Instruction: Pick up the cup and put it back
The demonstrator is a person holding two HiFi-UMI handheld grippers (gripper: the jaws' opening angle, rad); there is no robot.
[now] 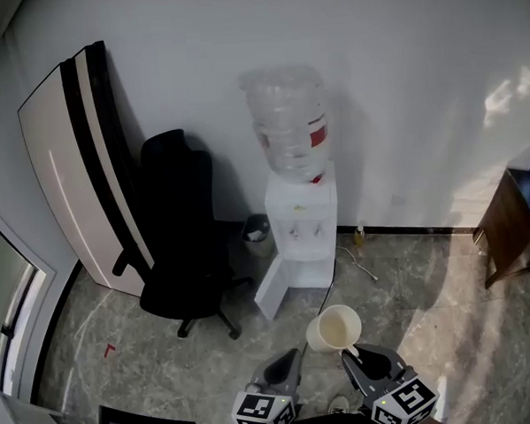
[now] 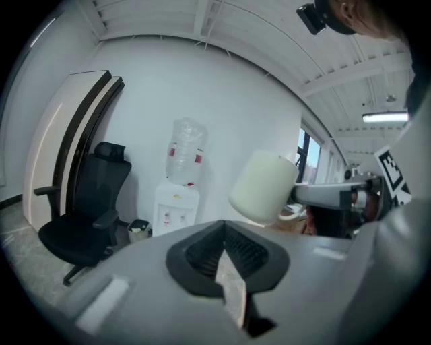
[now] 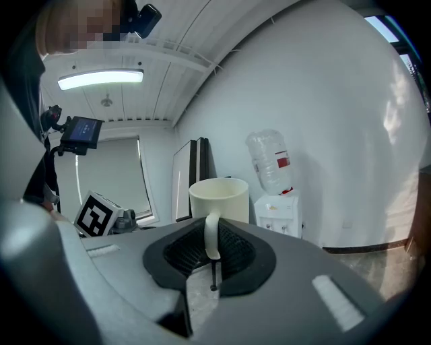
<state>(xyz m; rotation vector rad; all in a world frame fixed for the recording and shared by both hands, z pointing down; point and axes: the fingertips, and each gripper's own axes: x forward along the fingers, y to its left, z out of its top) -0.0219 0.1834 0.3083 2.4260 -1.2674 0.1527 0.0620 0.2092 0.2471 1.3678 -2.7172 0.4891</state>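
Note:
A cream cup (image 1: pixel 333 328) hangs in the air above the floor, in front of the water dispenser. My right gripper (image 1: pixel 358 356) is shut on its handle. In the right gripper view the cup (image 3: pixel 219 197) stands upright beyond the jaws, its handle (image 3: pixel 211 236) pinched between the pads at my right gripper (image 3: pixel 211 261). My left gripper (image 1: pixel 291 363) sits just left of the cup, apart from it, jaws shut on nothing. From the left gripper view the cup (image 2: pixel 264 186) shows at upper right, beyond my left gripper (image 2: pixel 227 251), with the right gripper (image 2: pixel 337 195) behind it.
A water dispenser (image 1: pixel 301 222) with a big bottle stands against the white wall. A black office chair (image 1: pixel 183 246) and a leaning white board (image 1: pixel 81 167) are at the left. A small bin (image 1: pixel 257 234) sits by the dispenser. A wooden cabinet (image 1: pixel 512 229) is at the right.

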